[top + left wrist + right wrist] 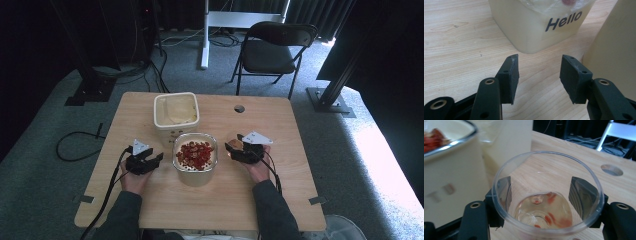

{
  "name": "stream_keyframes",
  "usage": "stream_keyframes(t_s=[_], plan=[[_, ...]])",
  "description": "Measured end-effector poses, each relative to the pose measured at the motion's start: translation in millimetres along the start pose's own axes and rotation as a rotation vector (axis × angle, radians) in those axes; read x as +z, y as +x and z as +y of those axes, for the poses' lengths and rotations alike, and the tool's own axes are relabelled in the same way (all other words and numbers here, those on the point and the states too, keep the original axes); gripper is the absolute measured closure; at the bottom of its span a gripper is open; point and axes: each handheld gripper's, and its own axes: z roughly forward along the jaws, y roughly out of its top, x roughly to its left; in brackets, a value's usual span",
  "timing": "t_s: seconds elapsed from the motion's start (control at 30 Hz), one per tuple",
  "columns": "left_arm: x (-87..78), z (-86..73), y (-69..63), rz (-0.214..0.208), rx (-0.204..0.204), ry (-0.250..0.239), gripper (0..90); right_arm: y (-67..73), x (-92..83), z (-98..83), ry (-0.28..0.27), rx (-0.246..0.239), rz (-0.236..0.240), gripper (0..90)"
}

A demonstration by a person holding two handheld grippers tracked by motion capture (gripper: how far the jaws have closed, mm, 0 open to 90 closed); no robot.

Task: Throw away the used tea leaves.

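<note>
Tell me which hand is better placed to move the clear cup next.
Right. The right tongs already grip the clear cup, one jaw on each side. The left tongs are open and empty beside the "Hello" container.

Left hand-held gripper (539,75) agape — right hand-held gripper (540,200) clamped.

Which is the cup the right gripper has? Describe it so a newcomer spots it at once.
On the wooden table, look just right of the container of red pieces near the front middle. There the right gripper is shut on a small clear plastic cup, a jaw on each side. Unlike the two cream containers beside it, it is see-through and round, with only reddish smears at its bottom.
</note>
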Motion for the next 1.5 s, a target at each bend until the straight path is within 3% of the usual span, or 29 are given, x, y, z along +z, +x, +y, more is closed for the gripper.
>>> stream_keyframes(t_s=[0.07, 0.17, 0.3, 0.43, 0.57, 0.77, 0.87, 1.03, 1.33, 1.43, 1.5], plan=[[0.7, -0.3, 0.1, 0.000, 0.001, 0.002, 50.1, -0.2, -3.5, 3.5, -0.014, -0.004, -0.014, 34.3], [0.1, -0.4, -0.5, -0.002, 0.006, 0.004, 50.1, -5.1, -8.5, 2.1, -0.003, 0.029, -0.021, 34.3], [2.2, -0.4, -0.3, -0.002, 0.006, 0.011, 50.1, 0.3, -9.3, 4.4, 0.004, -0.007, -0.021, 34.3], [0.7, -0.4, -2.1, -0.004, 0.012, 0.011, 50.1, -4.7, -13.5, 3.8, -0.007, 0.029, -0.017, 34.4], [0.4, 0.2, -2.6, -0.004, 0.013, 0.009, 50.1, -0.1, -15.2, 4.9, -0.005, 0.000, -0.016, 34.3], [1.9, -0.3, -2.1, 0.000, 0.015, 0.016, 50.1, 0.9, -20.2, 9.1, -0.027, 0.002, -0.019, 34.2], [2.0, -0.8, -2.7, -0.001, 0.020, 0.018, 50.1, -2.6, -23.1, 8.8, -0.039, 0.032, -0.019, 34.3], [2.9, -0.8, -3.0, 0.001, 0.019, 0.021, 50.1, 2.9, -21.5, 10.2, -0.028, 0.005, -0.009, 34.2], [3.4, -1.0, -3.5, 0.001, 0.026, 0.024, 50.1, 1.2, -25.1, 11.6, -0.037, 0.020, -0.015, 34.3], [4.3, -0.7, -3.7, 0.002, 0.025, 0.028, 50.1, 1.7, -22.2, 13.3, -0.017, 0.004, -0.015, 34.2], [4.4, -0.9, -3.8, 0.003, 0.026, 0.029, 50.1, 0.9, -23.9, 15.8, -0.034, 0.006, -0.017, 34.2]])
